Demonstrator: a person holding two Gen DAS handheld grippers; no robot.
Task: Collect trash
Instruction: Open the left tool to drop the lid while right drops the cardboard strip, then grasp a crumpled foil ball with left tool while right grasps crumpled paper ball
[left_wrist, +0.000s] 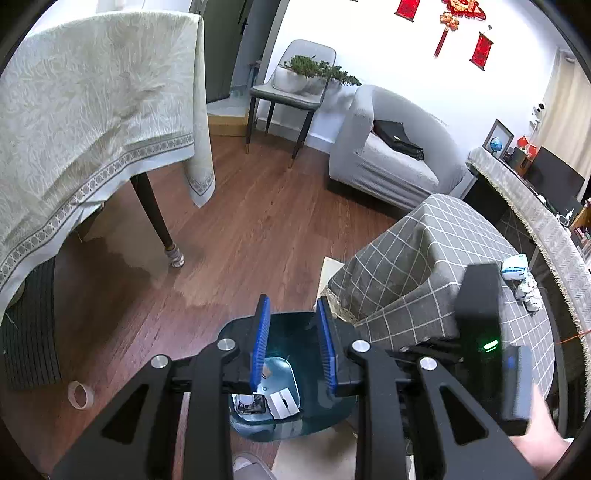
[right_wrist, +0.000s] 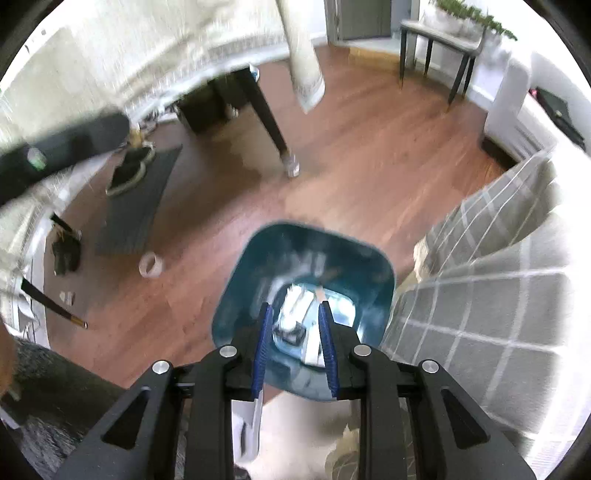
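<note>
both grippers, left gripper (left_wrist: 293, 339) and right gripper (right_wrist: 295, 345), are held parted and empty above the bin (right_wrist: 258, 266); crumpled wrappers (left_wrist: 521, 280) beside the bin are seen only by the left view.

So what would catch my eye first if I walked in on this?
Probably the teal bin on the wooden floor, with scraps of white paper at its bottom. Both grippers hang over it, the left gripper and the right gripper, jaws apart and empty. More crumpled trash waits on the checked tablecloth beside the bin.
</note>
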